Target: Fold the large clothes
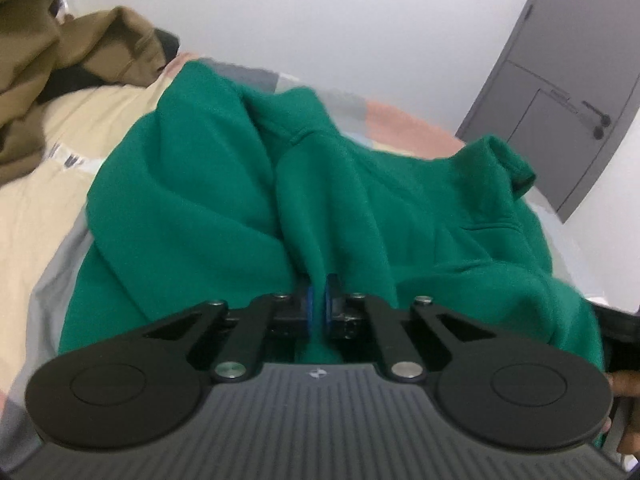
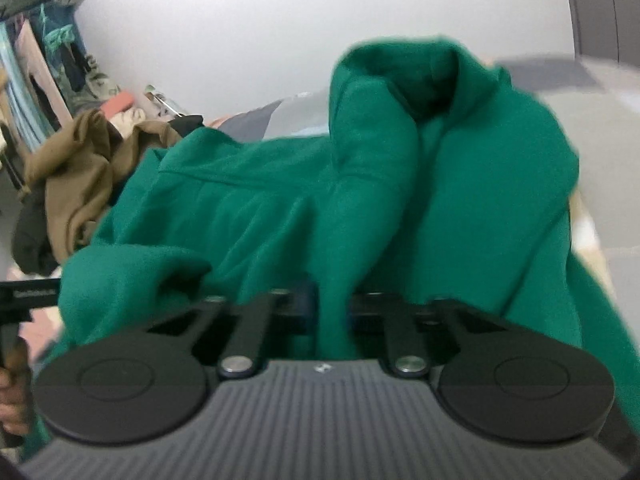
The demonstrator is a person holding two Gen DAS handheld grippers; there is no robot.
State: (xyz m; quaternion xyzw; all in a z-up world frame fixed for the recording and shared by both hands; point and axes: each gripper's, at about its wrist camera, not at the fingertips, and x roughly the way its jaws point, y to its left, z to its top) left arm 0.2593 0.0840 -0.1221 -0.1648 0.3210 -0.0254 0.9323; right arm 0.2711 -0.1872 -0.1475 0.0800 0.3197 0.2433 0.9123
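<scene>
Soft, even indoor light fills both views, with no glare and only faint shadows in the folds of the green hoodie [image 1: 360, 200]. The left wrist view is fairly sharp at centre, though fisheye distortion bows the grey door [image 1: 560, 112] at its right edge. The right wrist view is smeared by motion blur, worst along the patchwork bedspread [image 2: 600, 120] and the brown garment [image 2: 80, 168].

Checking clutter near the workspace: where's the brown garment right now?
The brown garment lies heaped at the upper left in the left wrist view and at mid left in the right wrist view, on the bed beyond the green hoodie.
</scene>
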